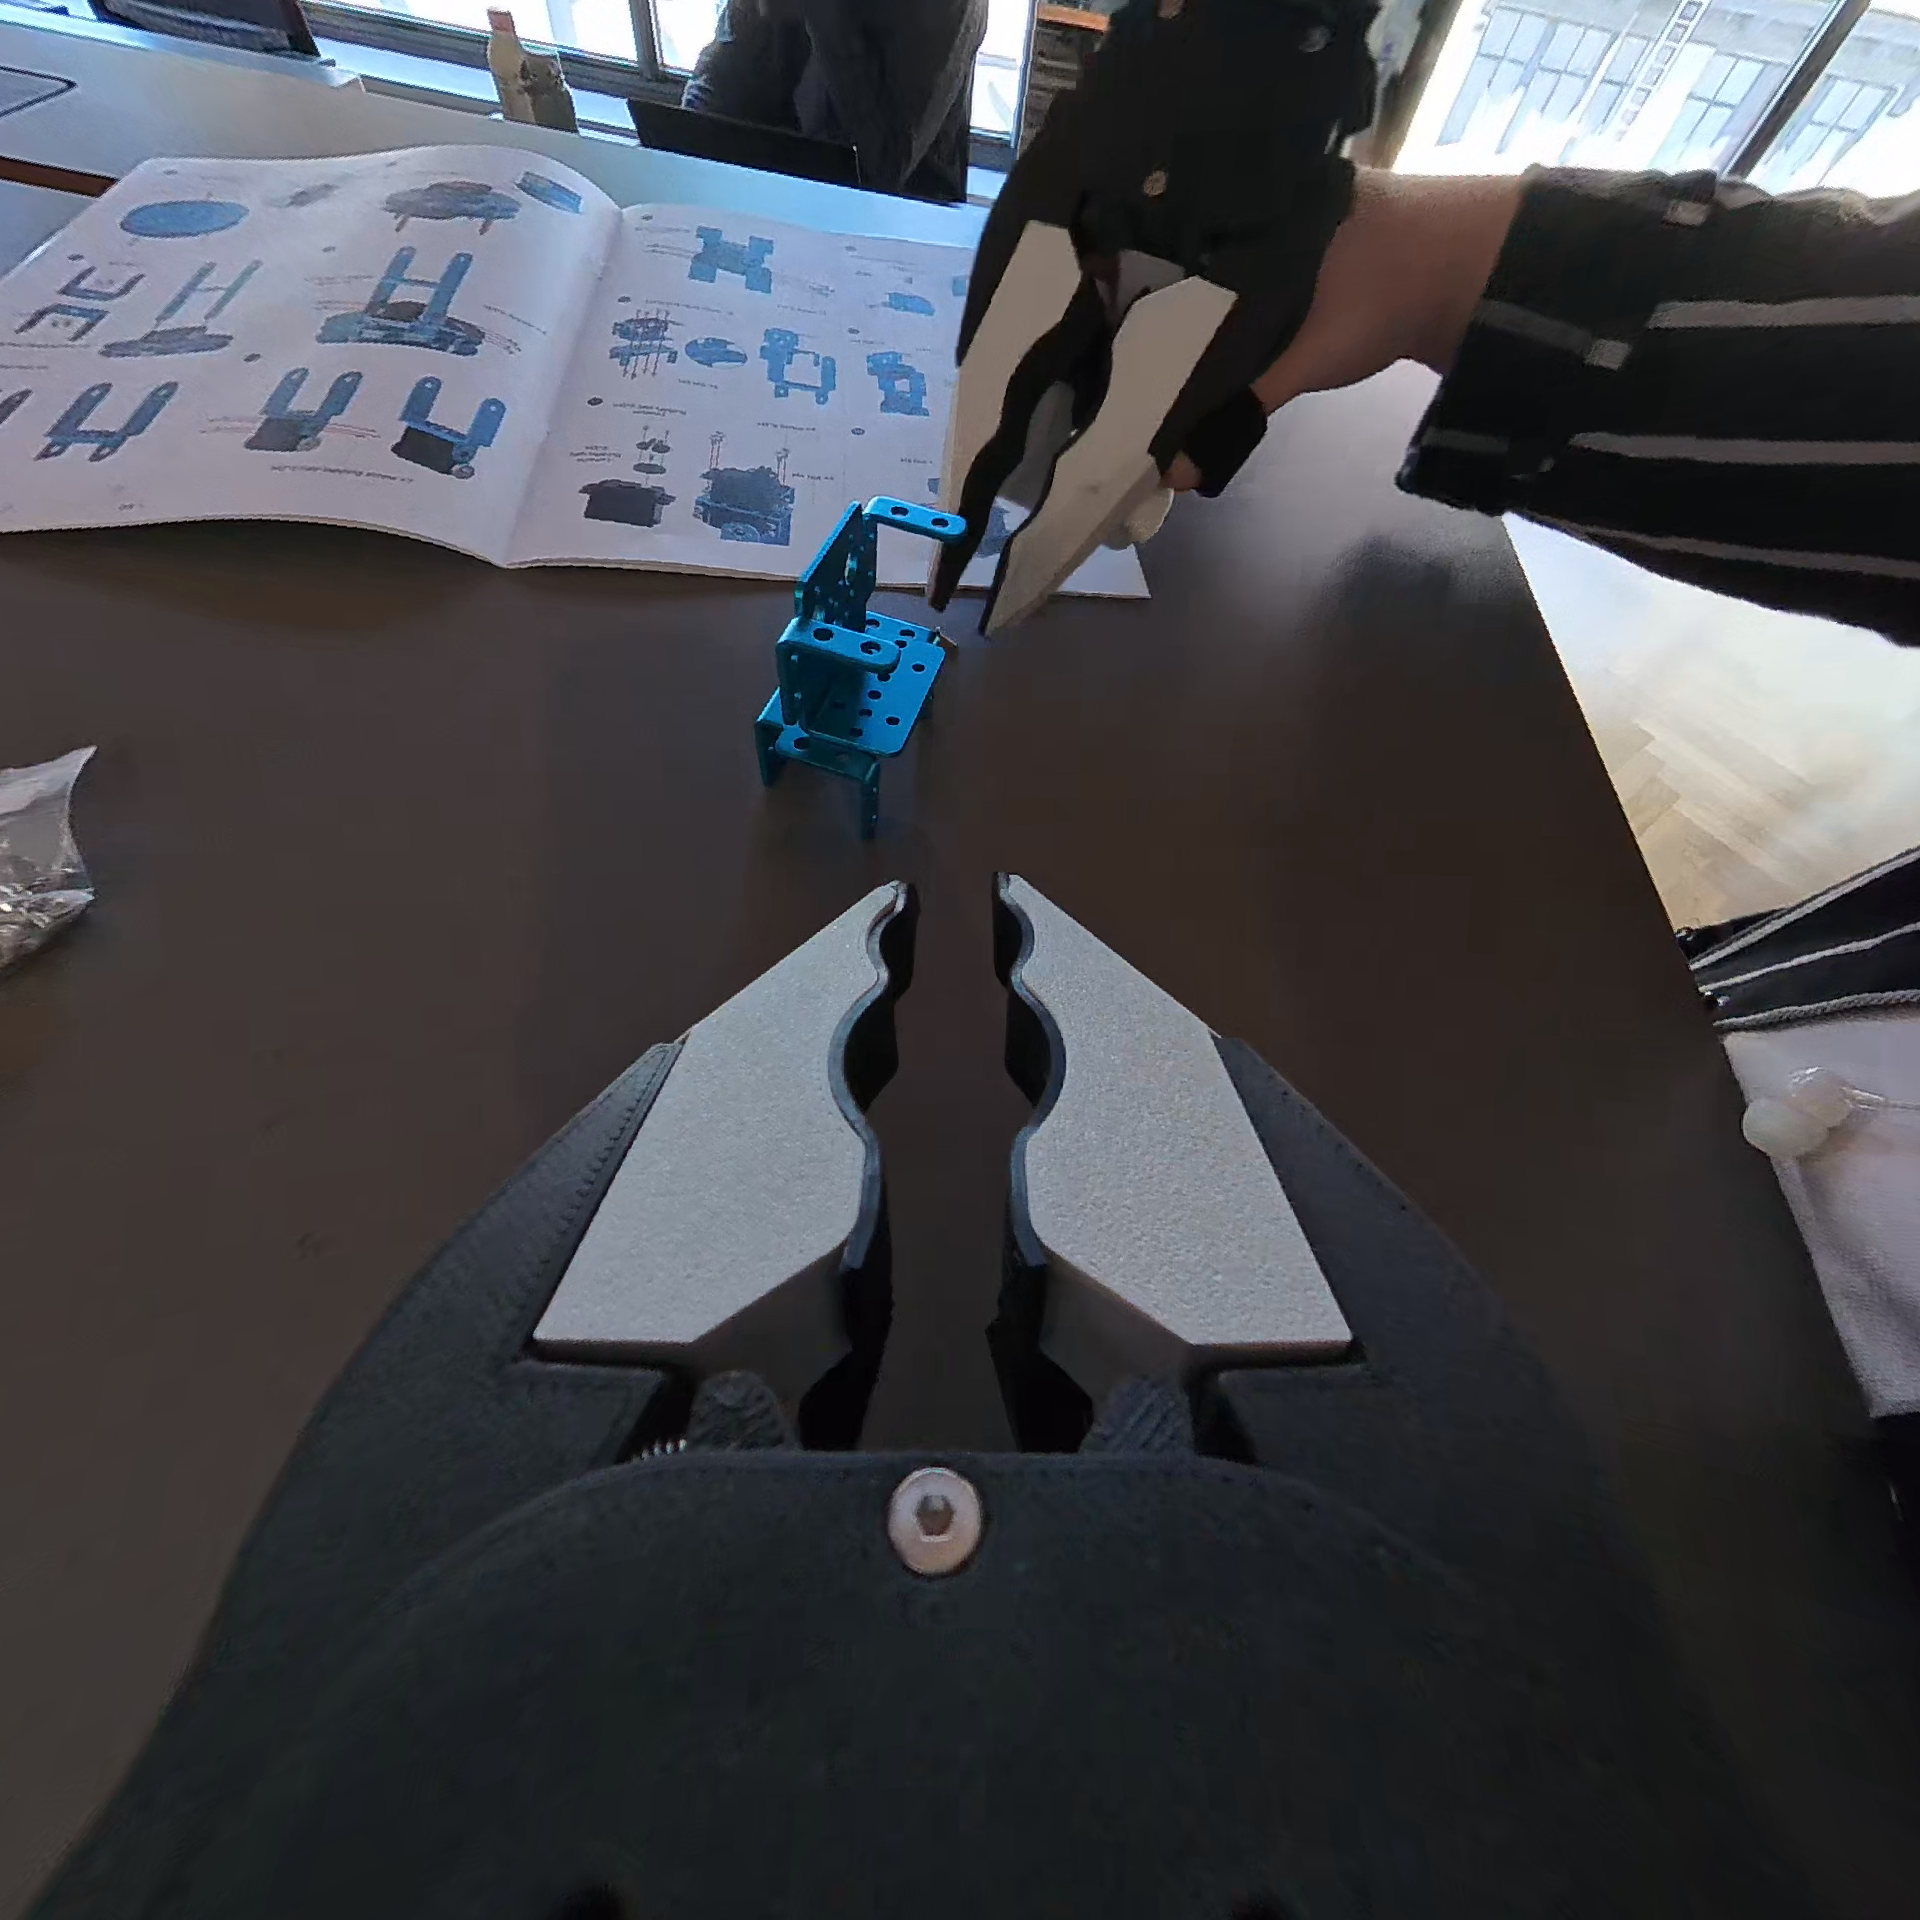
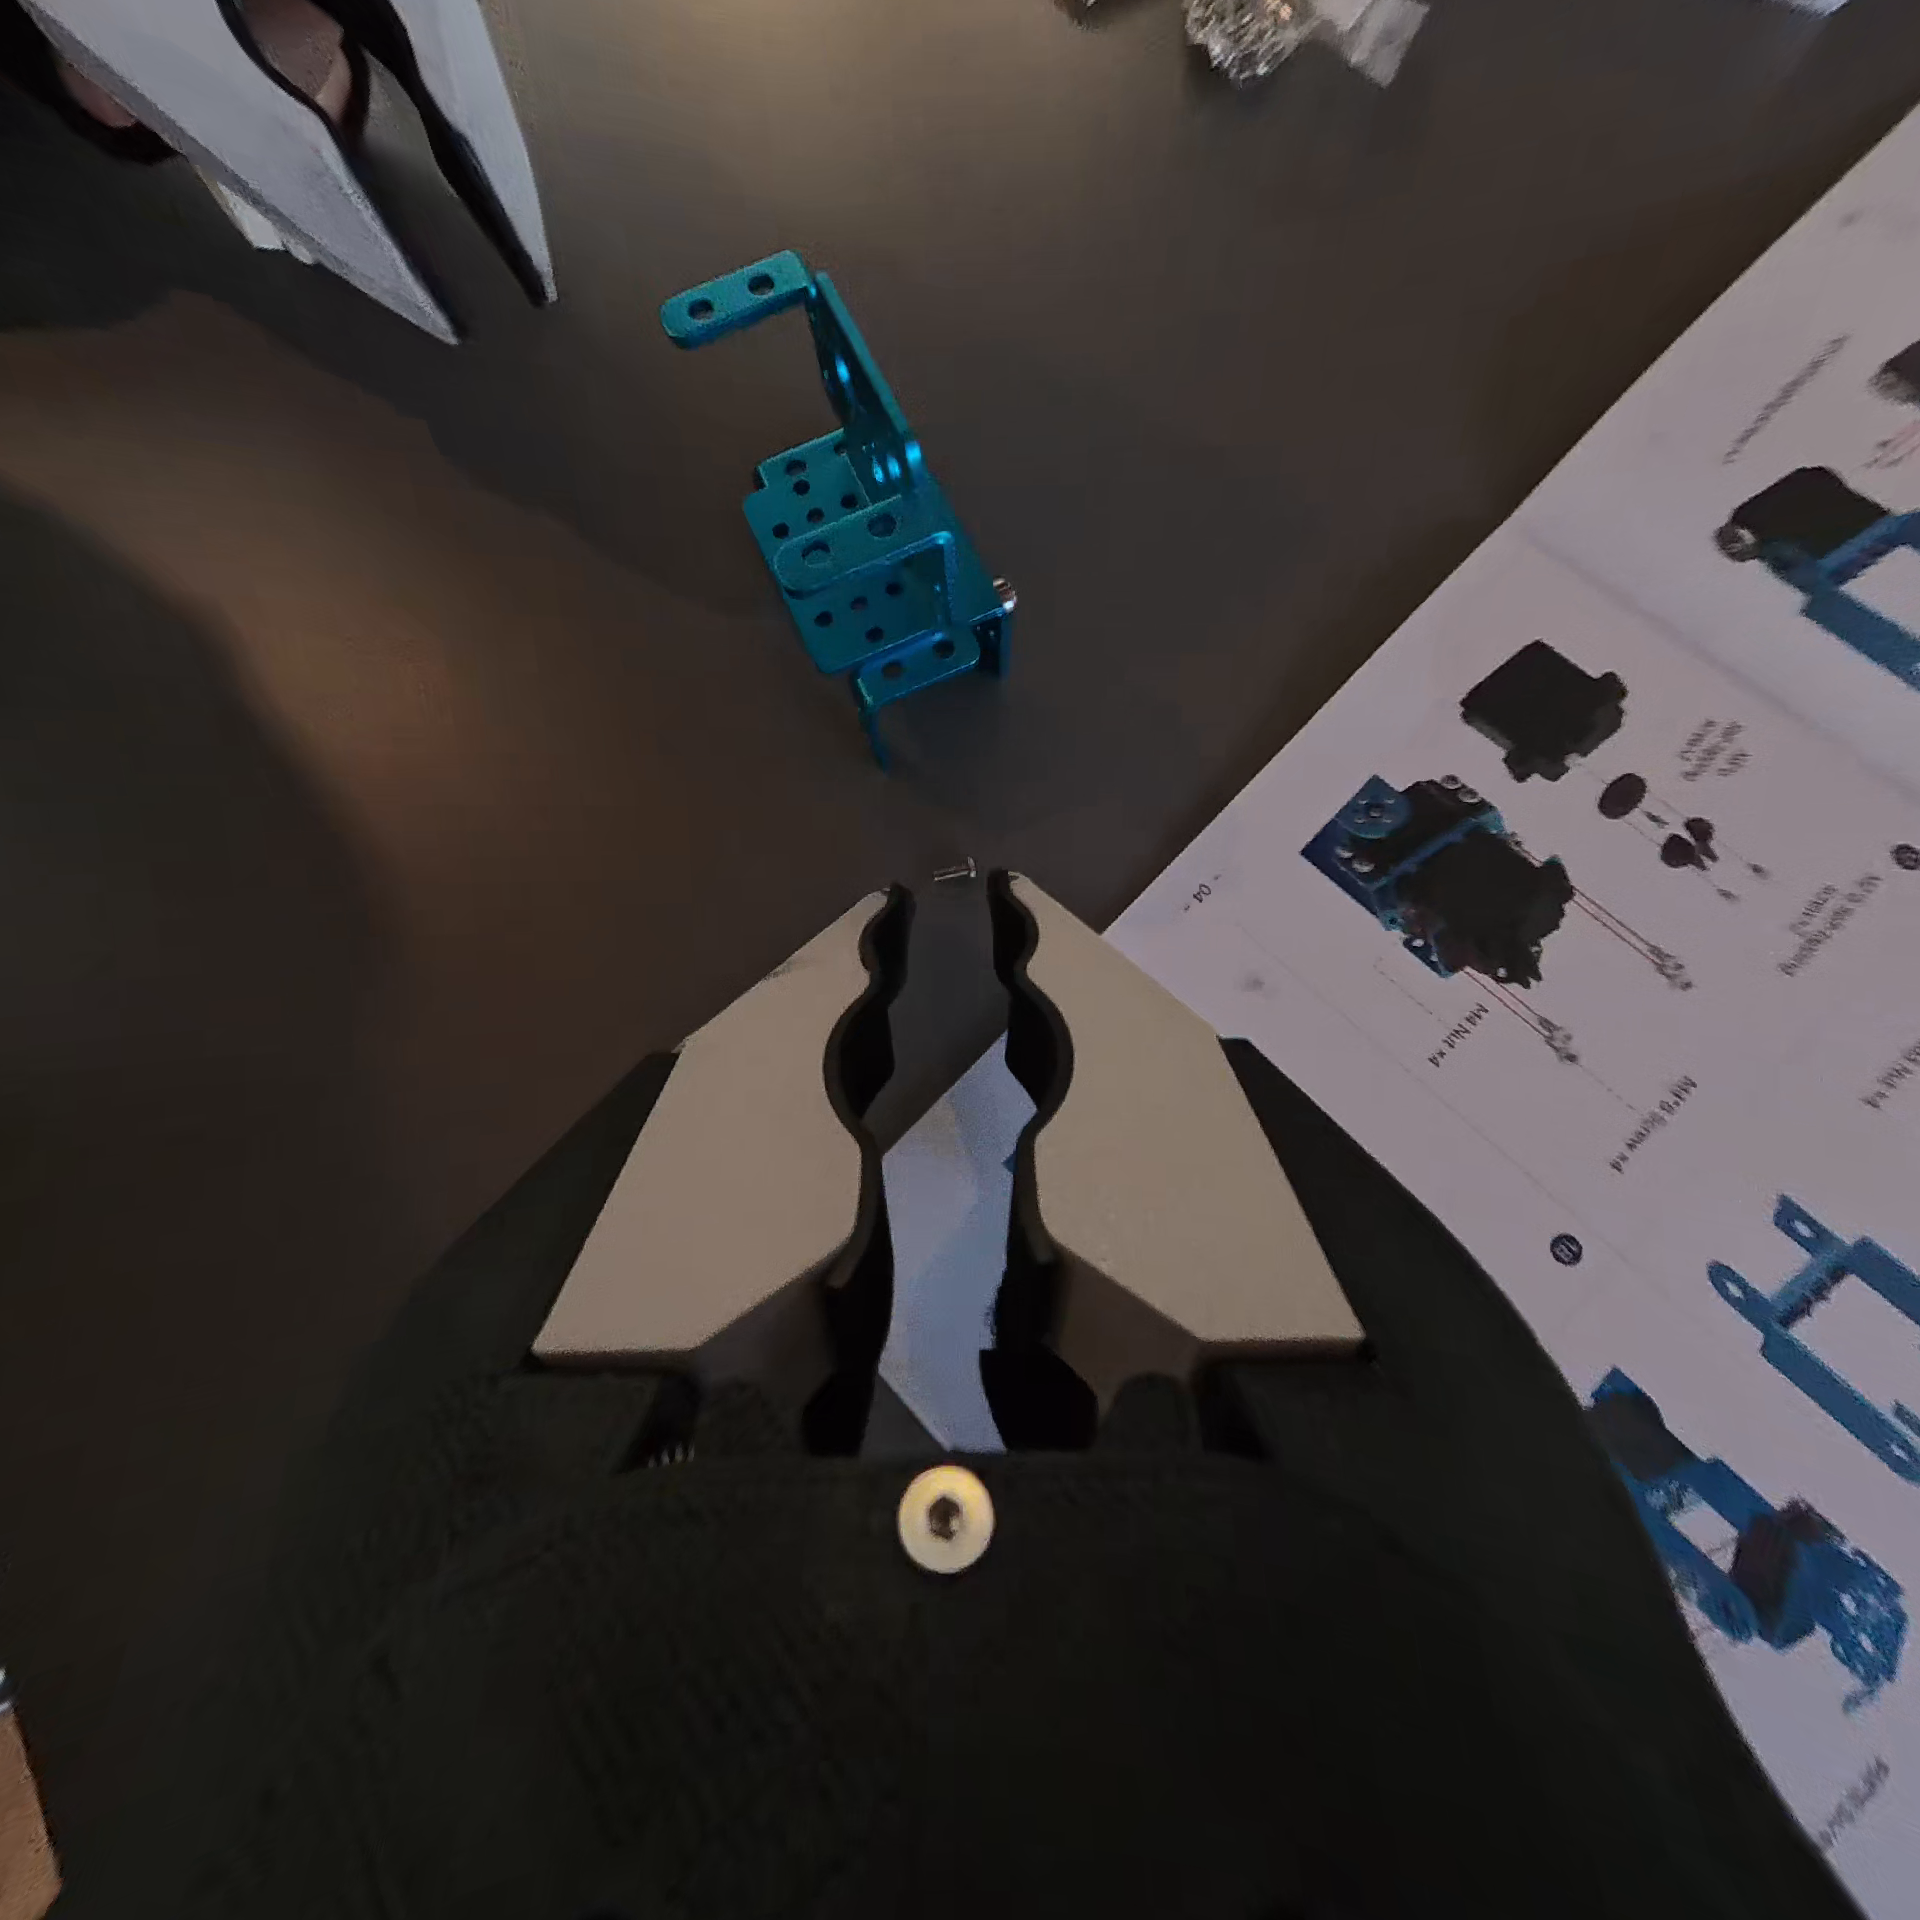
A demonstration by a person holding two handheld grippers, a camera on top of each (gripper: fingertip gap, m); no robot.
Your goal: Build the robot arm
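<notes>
A blue perforated metal bracket assembly [image 1: 847, 665] stands on the dark table [image 1: 416, 987], with a small screw in its side. It also shows in the right wrist view [image 2: 873, 540]. My left gripper [image 1: 951, 883] is slightly open and empty, a short way in front of the bracket. My right gripper [image 2: 945, 883] is slightly open, low over the table. A tiny loose screw [image 2: 954, 871] lies just ahead of its tips, not clamped. In the left wrist view the right gripper [image 1: 966, 613] points down just right of the bracket. The left gripper [image 2: 494, 312] shows at the top left of the right wrist view.
An open instruction booklet [image 1: 416, 343] lies behind the bracket and beside the right gripper [image 2: 1558, 831]. A clear bag of small hardware [image 1: 31, 862] lies at the left. The table's right edge [image 1: 1600, 727] is near. A person [image 1: 831, 83] sits at the far side.
</notes>
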